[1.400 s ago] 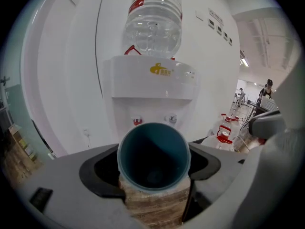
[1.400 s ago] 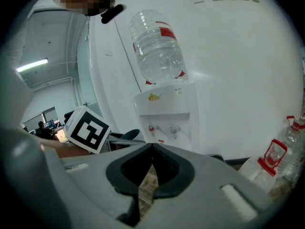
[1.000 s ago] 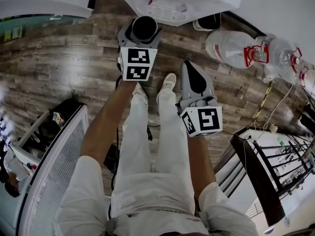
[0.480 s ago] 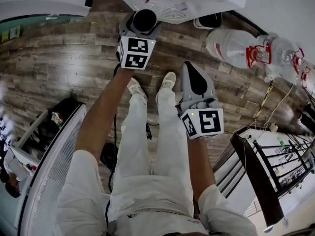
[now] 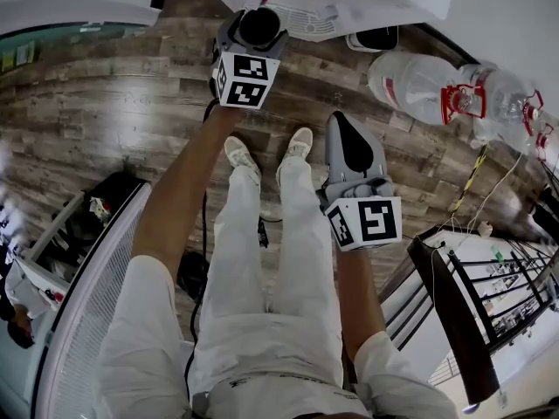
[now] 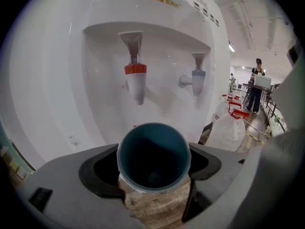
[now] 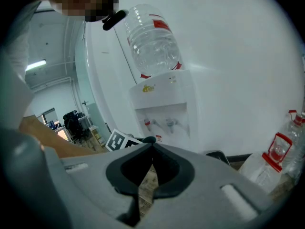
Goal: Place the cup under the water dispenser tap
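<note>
- Left gripper (image 6: 152, 168) is clenched on the cup (image 6: 153, 156), jaws on either side of its wall. The mouth is open and it looks empty.
- The cup is in the air in front of the dispenser (image 6: 57, 80), not yet in the recess.
- Red tap (image 6: 135, 80) sits ahead of and above the left gripper, a bit left of the cup's line. Blue tap (image 6: 197, 78) is ahead, above and to the right.
- Right gripper (image 7: 151, 151) is closed on nothing, tips touching.
- Risk: the cup's line runs between the two taps. Push straight in and it probably lands under neither, so pick one and shift sideways.
- Risk: come in too high and the rim could knock the nozzle and twist the cup in the jaws.
- Risk: let go before the base is seated on the drip tray (image 5: 301, 20) and the light cup may drop, tip or roll off the front edge.
- Risk: pull back skewed and a jaw could drag the cup out from under the tap.
- Spare bottles (image 5: 410, 81) lie on the floor to the right of both grippers, well apart, so little risk there.
- Pose: your left arm is stretched almost straight forward, with its gripper far out over the tray's front.
- Your right arm is bent and tucked near your body, its gripper low, behind and to the right of the left one, above your feet.
</note>
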Motion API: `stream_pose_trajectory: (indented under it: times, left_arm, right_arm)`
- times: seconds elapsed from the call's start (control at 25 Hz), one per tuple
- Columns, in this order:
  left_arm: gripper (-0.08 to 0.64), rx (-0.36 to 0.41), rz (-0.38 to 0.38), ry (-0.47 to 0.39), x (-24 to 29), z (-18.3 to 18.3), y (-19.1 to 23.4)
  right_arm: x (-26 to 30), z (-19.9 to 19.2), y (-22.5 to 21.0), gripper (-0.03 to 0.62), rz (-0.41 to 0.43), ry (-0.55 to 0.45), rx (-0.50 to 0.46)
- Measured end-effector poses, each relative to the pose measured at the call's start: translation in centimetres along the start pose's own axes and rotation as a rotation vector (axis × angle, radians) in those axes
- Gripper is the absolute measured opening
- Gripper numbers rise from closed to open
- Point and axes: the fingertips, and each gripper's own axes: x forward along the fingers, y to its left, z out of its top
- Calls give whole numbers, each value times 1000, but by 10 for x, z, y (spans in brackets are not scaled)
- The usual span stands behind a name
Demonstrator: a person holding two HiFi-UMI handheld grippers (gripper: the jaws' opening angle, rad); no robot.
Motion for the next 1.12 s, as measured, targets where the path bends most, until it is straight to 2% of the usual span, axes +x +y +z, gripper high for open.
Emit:
stream_pose_trajectory:
  times: [0.2, 1.12]
  left_arm:
    - [377, 17, -14, 1, 11, 1, 4]
    - [383, -21, 10, -41, 40, 9, 21]
  right_arm:
    - [2, -6, -3, 0, -2, 11, 5]
    - [7, -6, -15, 0, -15, 24, -5]
